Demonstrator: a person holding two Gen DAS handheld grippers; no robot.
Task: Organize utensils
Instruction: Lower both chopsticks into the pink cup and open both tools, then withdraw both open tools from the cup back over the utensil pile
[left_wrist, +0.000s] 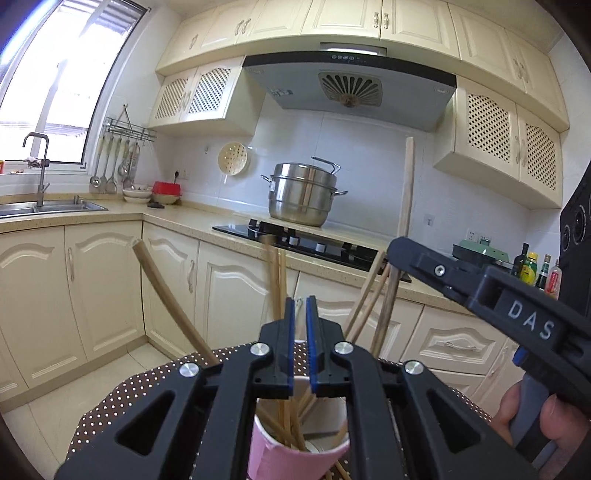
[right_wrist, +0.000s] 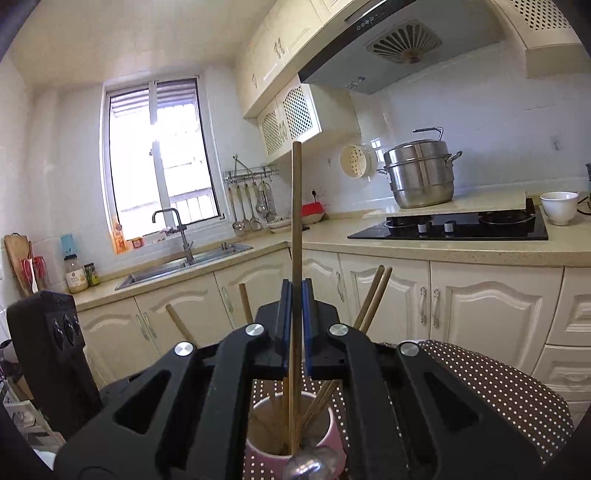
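Observation:
A pink cup (left_wrist: 280, 456) stands on a brown dotted tablecloth (left_wrist: 122, 391) and holds several wooden chopsticks (left_wrist: 275, 280). My left gripper (left_wrist: 300, 306) hangs just above the cup, its blue pads nearly closed with nothing visibly between them. My right gripper (right_wrist: 295, 291) is shut on one upright wooden chopstick (right_wrist: 296, 206), whose lower end reaches down into the pink cup (right_wrist: 266, 452). Other chopsticks (right_wrist: 373, 299) lean in the cup. A metal spoon bowl (right_wrist: 310, 463) lies at the cup's near rim. The right gripper also shows in the left wrist view (left_wrist: 480, 284).
The counter (right_wrist: 406, 243) carries a black hob (right_wrist: 454, 225), a steel steamer pot (right_wrist: 421, 177) and a white cup (right_wrist: 559, 206). The sink (right_wrist: 184, 264) lies under the window. Bottles (left_wrist: 535, 267) stand at the right. Cabinets line the floor beyond the table.

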